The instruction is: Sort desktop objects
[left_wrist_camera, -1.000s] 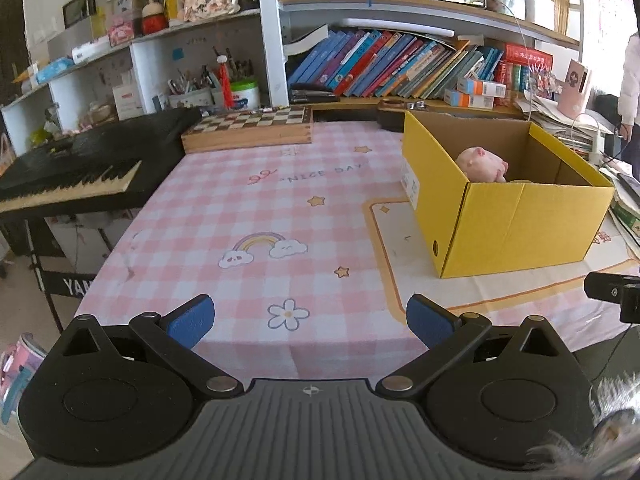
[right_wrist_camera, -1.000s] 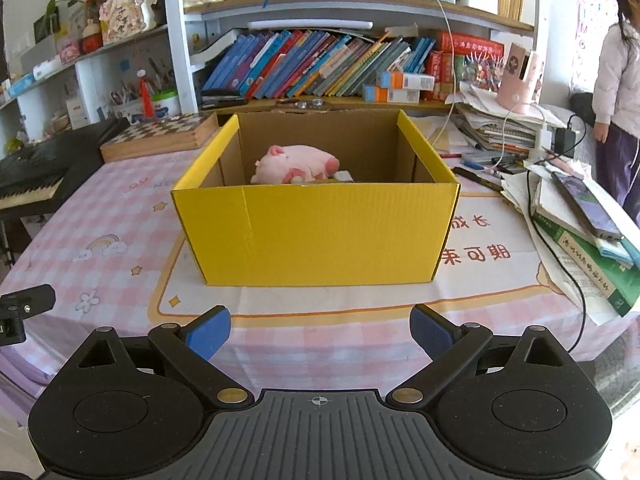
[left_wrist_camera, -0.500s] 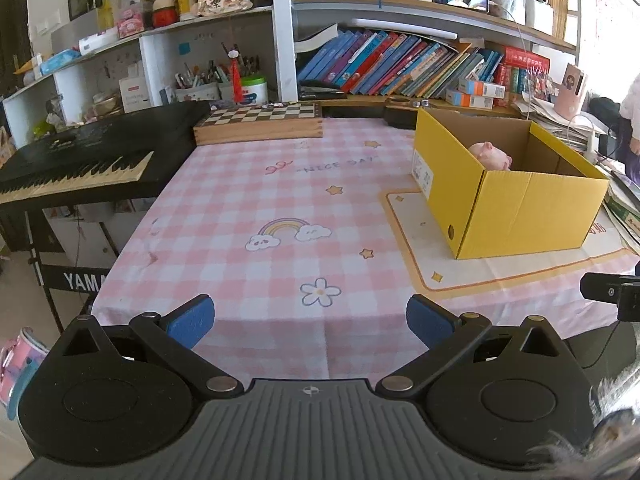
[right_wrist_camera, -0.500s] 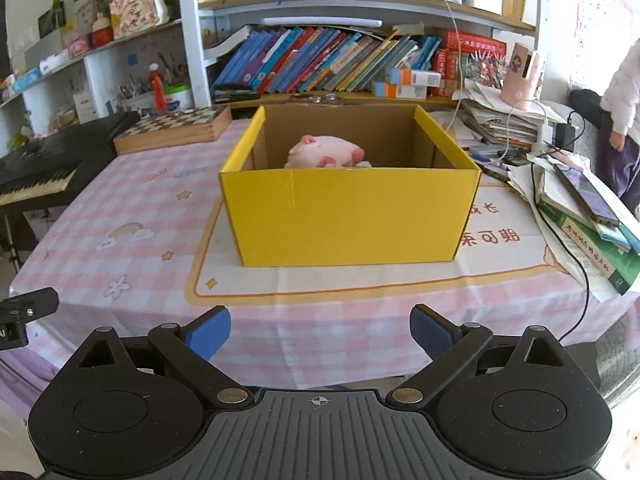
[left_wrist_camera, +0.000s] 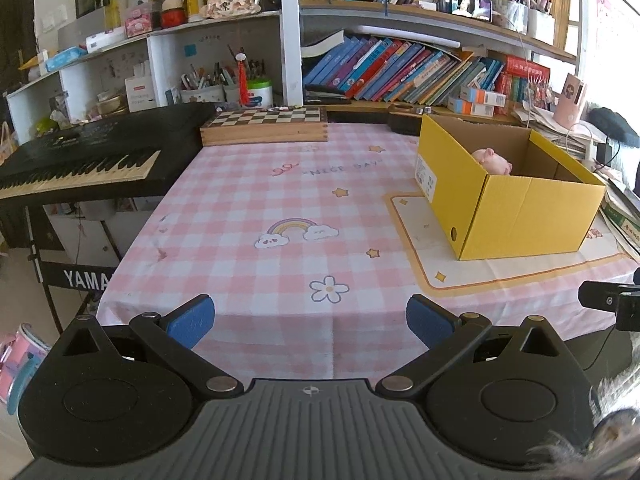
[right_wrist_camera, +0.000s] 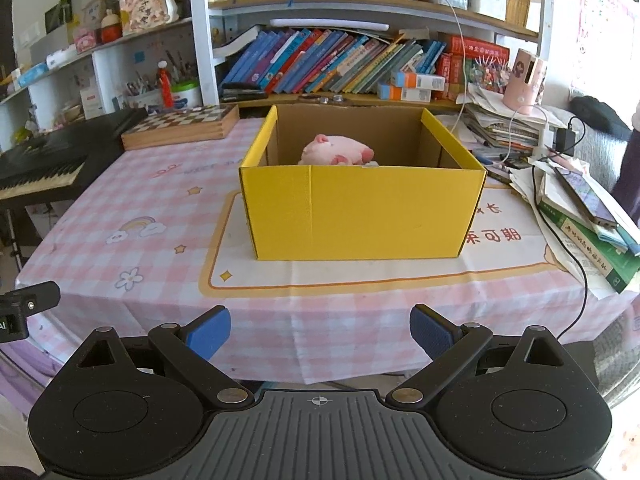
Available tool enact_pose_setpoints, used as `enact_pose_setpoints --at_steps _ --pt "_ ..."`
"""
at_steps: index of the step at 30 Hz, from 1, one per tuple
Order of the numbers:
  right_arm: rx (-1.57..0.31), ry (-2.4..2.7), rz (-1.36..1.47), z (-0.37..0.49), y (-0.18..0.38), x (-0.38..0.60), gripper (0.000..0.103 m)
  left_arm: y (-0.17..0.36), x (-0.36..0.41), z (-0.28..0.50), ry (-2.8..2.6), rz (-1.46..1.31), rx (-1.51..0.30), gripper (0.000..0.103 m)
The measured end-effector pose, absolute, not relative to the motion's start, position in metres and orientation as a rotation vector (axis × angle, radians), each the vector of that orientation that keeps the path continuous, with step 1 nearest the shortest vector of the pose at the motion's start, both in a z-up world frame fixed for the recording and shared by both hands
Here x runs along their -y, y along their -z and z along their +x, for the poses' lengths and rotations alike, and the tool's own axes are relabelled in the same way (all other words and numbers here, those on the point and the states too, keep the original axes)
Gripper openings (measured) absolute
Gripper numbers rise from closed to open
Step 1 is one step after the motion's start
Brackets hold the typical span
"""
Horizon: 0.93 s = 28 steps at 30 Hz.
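Hanging spread and empty off the desk's [left_wrist_camera: 248,208] near edge, the left tool [left_wrist_camera: 308,318] has the box [left_wrist_camera: 516,216] well off to its right. The right tool [right_wrist_camera: 320,330], also spread and empty, faces the box's long front wall squarely and seems nearer, with the pig [right_wrist_camera: 338,153] inside toward the back.

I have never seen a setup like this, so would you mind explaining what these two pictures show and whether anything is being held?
There is no robot here: a person holds a two-finger gripper in each hand, with a fisheye camera looking along the fingers. One picture is from the left gripper, the other from the right gripper. The blue fingertips stand wide apart on both, so both are open and hold nothing. Ahead is a table with a pink checked tablecloth. On it stands a yellow cardboard box with a pink plush toy inside, and a wooden chessboard box at the far edge.
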State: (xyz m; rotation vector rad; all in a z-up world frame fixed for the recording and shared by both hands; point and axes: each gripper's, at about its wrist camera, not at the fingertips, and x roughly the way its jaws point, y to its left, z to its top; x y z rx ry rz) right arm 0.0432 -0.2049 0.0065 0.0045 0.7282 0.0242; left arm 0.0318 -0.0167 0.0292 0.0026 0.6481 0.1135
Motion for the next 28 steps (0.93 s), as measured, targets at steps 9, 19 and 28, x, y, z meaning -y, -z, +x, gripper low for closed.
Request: enact_pose_setpoints --at_steps 9,19,28 --pt "-0.724 -0.024 0.008 0.041 -0.008 0.204 0.098 -0.031 0.014 0.028 -0.114 -0.009 -0.637 0.103" --pt "-0.716 -0.023 0.018 0.036 -0.01 0.205 0.098 -0.033 0.013 0.024 -0.111 -0.017 -0.621 0.103" --pt "-0.716 -0.022 0.02 0.035 -0.01 0.206 0.098 -0.035 0.013 0.02 -0.111 -0.016 -0.615 0.103"
